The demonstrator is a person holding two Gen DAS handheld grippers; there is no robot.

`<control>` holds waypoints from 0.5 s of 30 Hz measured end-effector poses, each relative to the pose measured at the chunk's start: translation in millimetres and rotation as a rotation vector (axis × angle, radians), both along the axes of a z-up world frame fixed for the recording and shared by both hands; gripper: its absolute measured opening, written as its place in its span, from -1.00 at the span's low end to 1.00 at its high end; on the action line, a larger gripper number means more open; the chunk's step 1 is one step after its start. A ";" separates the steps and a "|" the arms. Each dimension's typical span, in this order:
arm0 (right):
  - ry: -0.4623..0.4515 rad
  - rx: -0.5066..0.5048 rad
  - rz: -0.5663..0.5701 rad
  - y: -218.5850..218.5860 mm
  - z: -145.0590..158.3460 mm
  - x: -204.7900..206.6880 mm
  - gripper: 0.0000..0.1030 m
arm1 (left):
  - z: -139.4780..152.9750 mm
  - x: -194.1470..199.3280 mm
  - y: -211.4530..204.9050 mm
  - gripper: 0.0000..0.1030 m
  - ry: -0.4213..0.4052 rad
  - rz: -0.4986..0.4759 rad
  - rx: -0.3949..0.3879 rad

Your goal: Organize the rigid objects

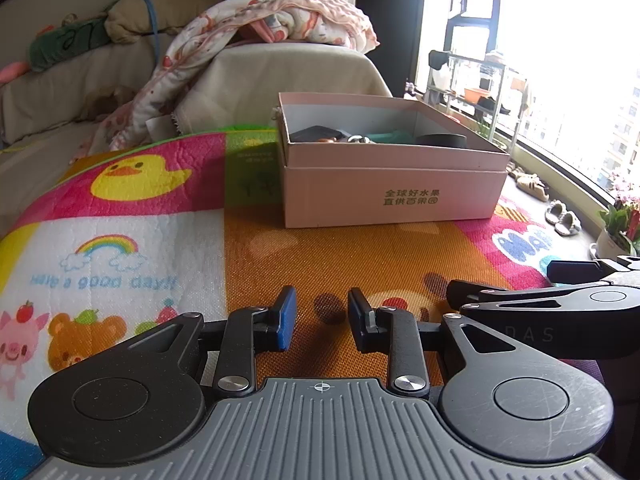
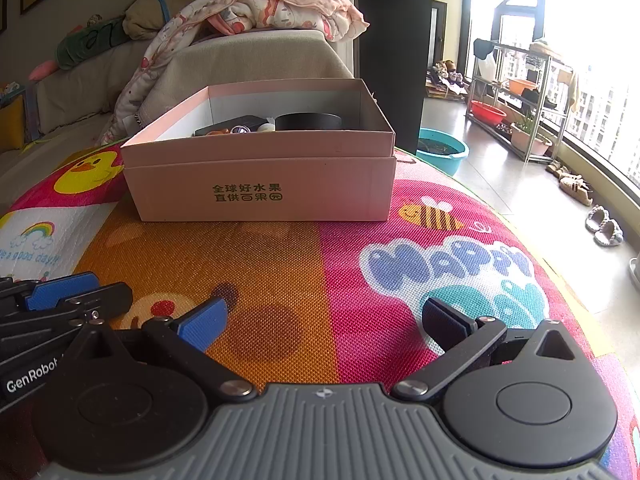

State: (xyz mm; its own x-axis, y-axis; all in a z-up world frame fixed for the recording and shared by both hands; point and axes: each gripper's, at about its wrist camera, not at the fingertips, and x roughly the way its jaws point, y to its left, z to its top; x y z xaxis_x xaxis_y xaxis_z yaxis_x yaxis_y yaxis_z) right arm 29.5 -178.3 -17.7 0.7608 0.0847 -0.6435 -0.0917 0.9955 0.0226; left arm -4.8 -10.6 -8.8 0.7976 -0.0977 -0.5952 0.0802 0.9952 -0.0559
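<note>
A pink cardboard box (image 1: 394, 194) (image 2: 260, 188) with green lettering stands open on a colourful play mat (image 1: 320, 252) (image 2: 348, 264), ahead of both grippers. Inside it lie a round black container (image 1: 440, 140) (image 2: 308, 121), a dark flat item (image 1: 316, 134) (image 2: 230, 125) and several small things, mostly hidden by the front wall. My left gripper (image 1: 322, 316) hovers low over the orange patch, its jaws a little apart with nothing between them. My right gripper (image 2: 324, 320) is beside it on the right, wide open and empty. The left gripper's fingers (image 2: 64, 286) show at the left edge of the right wrist view.
A sofa (image 1: 248, 76) draped with a blanket (image 1: 280, 20) rises behind the box. To the right, off the mat, the floor holds a blue basin (image 2: 442, 154), a metal rack (image 2: 516, 96), slippers (image 2: 604, 226) and a potted plant (image 1: 620, 228) along the window.
</note>
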 end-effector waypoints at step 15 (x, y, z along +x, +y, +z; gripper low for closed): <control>0.000 0.000 0.000 -0.1 -0.1 0.0 1.00 | 0.3 0.3 1.3 -0.39 0.002 0.000 -0.005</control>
